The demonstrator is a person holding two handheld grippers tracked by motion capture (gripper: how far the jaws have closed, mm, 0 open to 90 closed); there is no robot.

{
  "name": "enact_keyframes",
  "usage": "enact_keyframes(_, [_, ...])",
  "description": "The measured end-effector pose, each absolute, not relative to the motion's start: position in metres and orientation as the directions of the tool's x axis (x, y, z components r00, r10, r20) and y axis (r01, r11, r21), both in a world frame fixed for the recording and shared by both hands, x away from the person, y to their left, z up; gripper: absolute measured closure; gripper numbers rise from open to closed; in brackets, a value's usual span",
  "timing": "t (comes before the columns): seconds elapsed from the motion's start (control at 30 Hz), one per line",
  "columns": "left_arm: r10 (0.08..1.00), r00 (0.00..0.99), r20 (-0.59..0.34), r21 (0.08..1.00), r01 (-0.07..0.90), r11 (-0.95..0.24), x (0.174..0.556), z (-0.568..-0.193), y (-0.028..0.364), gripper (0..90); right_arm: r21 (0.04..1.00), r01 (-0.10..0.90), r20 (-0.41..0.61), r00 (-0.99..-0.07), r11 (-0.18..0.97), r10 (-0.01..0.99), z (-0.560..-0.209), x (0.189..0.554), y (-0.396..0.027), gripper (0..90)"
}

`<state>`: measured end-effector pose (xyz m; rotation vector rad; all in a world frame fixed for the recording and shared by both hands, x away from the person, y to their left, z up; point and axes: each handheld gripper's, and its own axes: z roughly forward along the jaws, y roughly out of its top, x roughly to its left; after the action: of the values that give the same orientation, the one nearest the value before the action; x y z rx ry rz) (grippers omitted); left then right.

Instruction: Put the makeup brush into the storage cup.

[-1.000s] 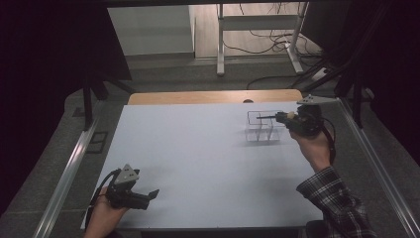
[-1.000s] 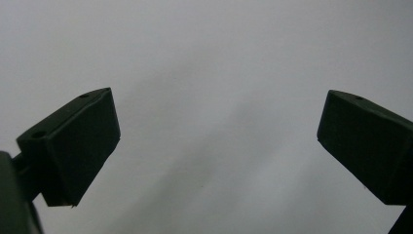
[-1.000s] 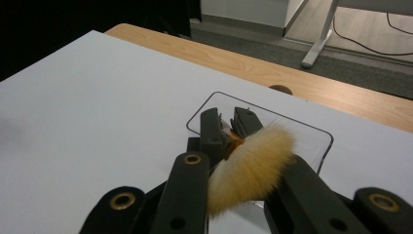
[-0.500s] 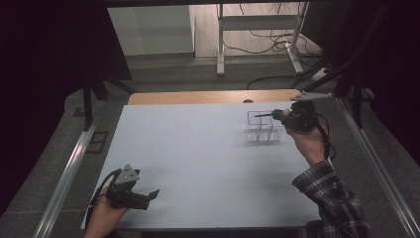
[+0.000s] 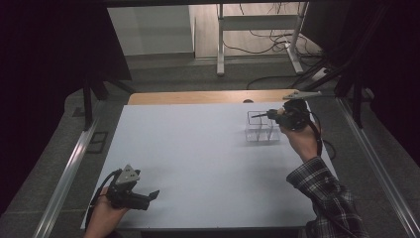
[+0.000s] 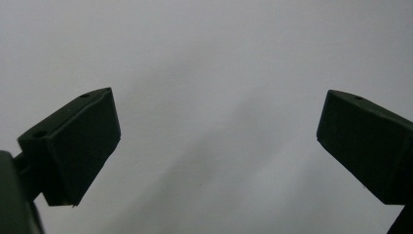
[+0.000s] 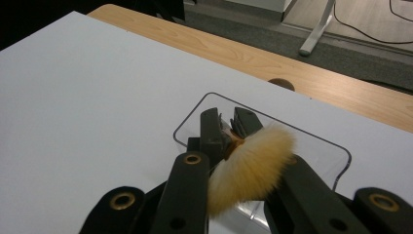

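Right gripper view has the right gripper (image 7: pixel 229 141) clamped on a tan-bristled brush (image 7: pixel 251 168), now carried further toward twelve o'clock over the clear organizer (image 5: pixel 261 130), probably for dropping in, while the left gripper (image 5: pixel 151 196) rests open at seven o'clock.

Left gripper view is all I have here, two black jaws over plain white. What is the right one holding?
Observer: The right gripper is shut on a brush with pale, fluffy bristles, which fan back toward its camera.
Operator: Where is it on the table?
Observer: At the far right, over a clear plastic organizer that stands on the white table.
Operator: Is the brush inside it yet?
Observer: I cannot tell; in the right gripper view the jaws sit above the organizer's rim, and the brush's handle is hidden.
Operator: And my gripper?
Observer: The left gripper is at the near left corner, jaws open, holding nothing.
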<state>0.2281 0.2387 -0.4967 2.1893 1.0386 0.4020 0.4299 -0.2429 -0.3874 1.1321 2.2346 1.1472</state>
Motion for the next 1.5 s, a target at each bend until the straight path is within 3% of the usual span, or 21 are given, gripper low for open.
enact_keyframes(1.33, [0.769, 0.64, -0.005, 0.679, 0.566, -0.467, 0.228, -0.498, 0.237, 3.0, 0.74, 0.539, 0.007, -0.603, 0.401, 0.798, -0.427, 0.449, -0.223, 83.1])
enact_keyframes(1.37, [0.769, 0.64, -0.005, 0.679, 0.566, -0.467, 0.228, -0.498, 0.237, 3.0, 0.74, 0.55, 0.037, -0.608, 0.387, 0.793, -0.427, 0.45, -0.223, 68.5])
enact_keyframes(1.4, [0.769, 0.64, -0.005, 0.679, 0.566, -0.467, 0.228, -0.498, 0.237, 3.0, 0.74, 0.55, 0.037, -0.608, 0.387, 0.793, -0.427, 0.45, -0.223, 68.5])
enact_keyframes(1.43, [0.769, 0.639, -0.005, 0.679, 0.567, -0.466, 0.228, -0.498, 0.237, 3.0, 0.734, 0.56, 0.05, -0.608, 0.384, 0.792, -0.428, 0.452, -0.223, 54.2])
enact_keyframes(1.47, [0.769, 0.639, -0.006, 0.679, 0.567, -0.466, 0.228, -0.498, 0.237, 3.0, 0.733, 0.563, 0.049, -0.605, 0.383, 0.795, -0.428, 0.453, -0.222, 46.8])
enact_keyframes(1.5, [0.769, 0.639, -0.006, 0.679, 0.568, -0.466, 0.228, -0.498, 0.237, 3.0, 0.735, 0.56, 0.046, -0.603, 0.382, 0.796, -0.429, 0.453, -0.222, 33.9])
